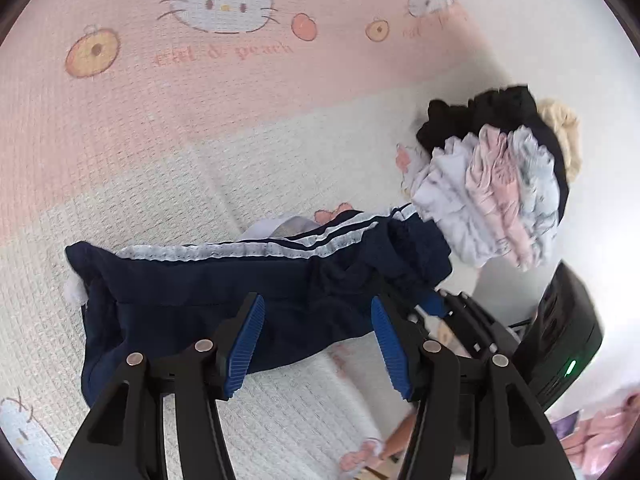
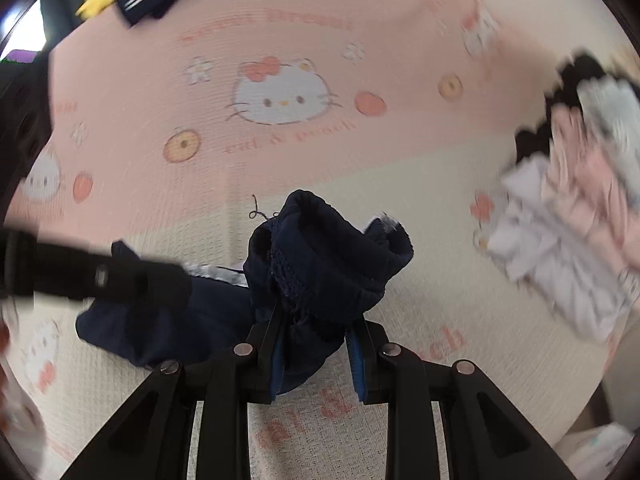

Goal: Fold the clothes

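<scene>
On the cartoon-print blanket (image 1: pixel 160 128), navy shorts (image 1: pixel 224 280) lie part-folded; my right gripper (image 2: pixel 316 344) pinches their bunched waistband, my left gripper (image 1: pixel 318 344) hovers spread. Next, I judge: carry that end across, keeping tension.

The shorts (image 1: pixel 248 280) lie on the blanket (image 1: pixel 160 140), with the stack of folded clothes (image 1: pixel 496 184) to their right
</scene>
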Available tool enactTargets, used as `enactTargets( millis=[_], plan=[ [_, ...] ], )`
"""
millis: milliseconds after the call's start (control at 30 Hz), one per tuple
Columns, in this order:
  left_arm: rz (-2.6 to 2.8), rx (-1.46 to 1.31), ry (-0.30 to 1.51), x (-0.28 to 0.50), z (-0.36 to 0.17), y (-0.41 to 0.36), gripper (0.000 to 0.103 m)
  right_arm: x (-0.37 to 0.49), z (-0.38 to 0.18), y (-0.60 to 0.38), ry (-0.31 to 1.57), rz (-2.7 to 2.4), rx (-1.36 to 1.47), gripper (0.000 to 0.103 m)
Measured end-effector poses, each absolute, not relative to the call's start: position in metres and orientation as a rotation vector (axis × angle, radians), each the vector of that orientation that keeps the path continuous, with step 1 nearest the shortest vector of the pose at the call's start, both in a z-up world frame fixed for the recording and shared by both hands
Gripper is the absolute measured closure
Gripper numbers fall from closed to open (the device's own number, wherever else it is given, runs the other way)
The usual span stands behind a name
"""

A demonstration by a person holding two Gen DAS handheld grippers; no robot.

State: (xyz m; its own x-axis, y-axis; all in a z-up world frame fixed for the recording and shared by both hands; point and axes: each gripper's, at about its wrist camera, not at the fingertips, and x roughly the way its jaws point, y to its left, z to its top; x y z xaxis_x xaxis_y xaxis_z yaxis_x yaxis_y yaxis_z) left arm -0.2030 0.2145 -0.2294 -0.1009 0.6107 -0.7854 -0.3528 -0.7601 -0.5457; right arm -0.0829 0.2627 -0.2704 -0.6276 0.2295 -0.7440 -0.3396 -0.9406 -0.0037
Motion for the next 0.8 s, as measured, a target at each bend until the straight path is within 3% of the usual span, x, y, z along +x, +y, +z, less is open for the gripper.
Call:
enactTargets(
  millis=[267, 300, 400, 467, 600, 800],
  plan=[
    [1.812, -1.519, -0.597, -0.220, -0.231, 0.168, 0.050, -0.098, -0.261, 0.205, -0.281, 2.590, -1.128, 0.078],
    [1.791, -1.523, -0.625, -0.221, -0.232, 0.164, 0.048, -0.100, -0.262, 0.196, -0.351, 2.584, -1.127, 0.078],
    [1.716, -1.549, -0.716, -0.222, -0.239, 0.155, 0.028, -0.102, -0.264, 0.176, -0.487, 2.604, -1.119, 0.078],
    [1.679, -1.546, -0.777, -0.221, -0.244, 0.149, 0.028, -0.102, -0.268, 0.163, -0.596, 2.611, -1.116, 0.078],
    [1.672, -1.568, -0.844, -0.220, -0.252, 0.142, 0.028, -0.100, -0.281, 0.144, -0.747, 2.612, -1.148, 0.078],
    [1.690, -1.613, -0.787, -0.218, -0.257, 0.147, 0.028, -0.096, -0.286, 0.130, -0.884, 2.609, -1.140, 0.079]
  ],
)
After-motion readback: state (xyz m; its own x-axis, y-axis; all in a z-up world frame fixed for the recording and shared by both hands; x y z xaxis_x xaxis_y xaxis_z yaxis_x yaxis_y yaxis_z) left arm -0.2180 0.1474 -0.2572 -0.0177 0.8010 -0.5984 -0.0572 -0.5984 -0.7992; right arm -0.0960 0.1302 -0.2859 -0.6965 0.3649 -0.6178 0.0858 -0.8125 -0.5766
